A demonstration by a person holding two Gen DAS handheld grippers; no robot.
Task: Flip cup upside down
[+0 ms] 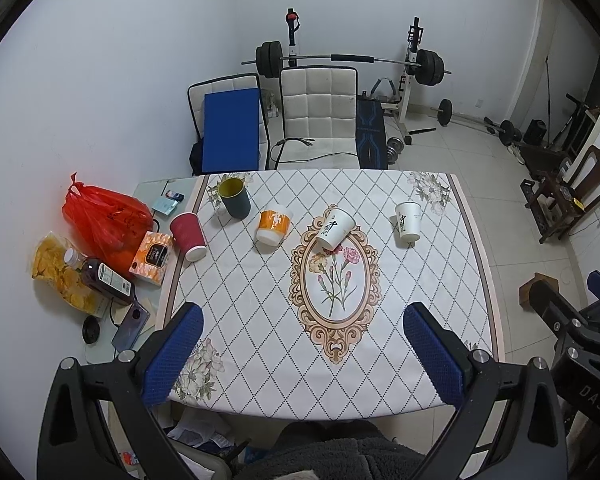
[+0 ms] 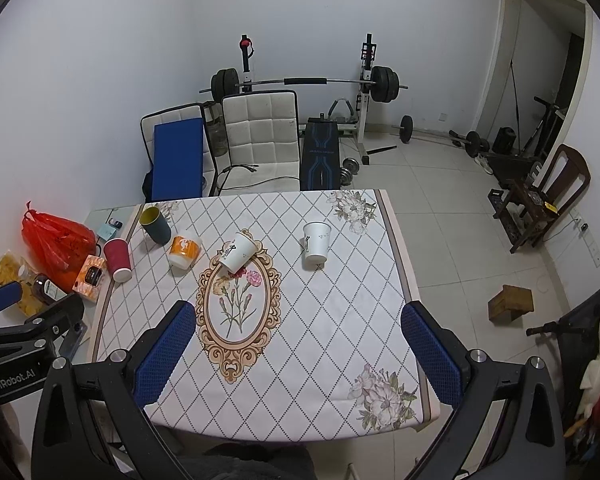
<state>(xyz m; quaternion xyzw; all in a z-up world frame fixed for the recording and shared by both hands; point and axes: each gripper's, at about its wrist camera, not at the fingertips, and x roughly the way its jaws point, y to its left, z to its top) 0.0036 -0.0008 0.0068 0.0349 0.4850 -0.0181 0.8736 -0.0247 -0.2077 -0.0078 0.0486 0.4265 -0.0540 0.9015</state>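
Both jaws spread wide, empty. "GenRobot.AI" on left gripper (image 2: 28,344); white cup (image 2: 317,242) bears black script.

A red bag (image 1: 104,220) sits beside a tissue box (image 1: 151,257).

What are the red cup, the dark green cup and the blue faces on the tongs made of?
The red cup looks like ribbed paper: matte, with vertical ridges and a white rim. The dark green cup seems to be smooth plastic or ceramic, yellow inside; the look leaves that open. The blue pads look like rubber or foam, going by their dotted, grippy texture.
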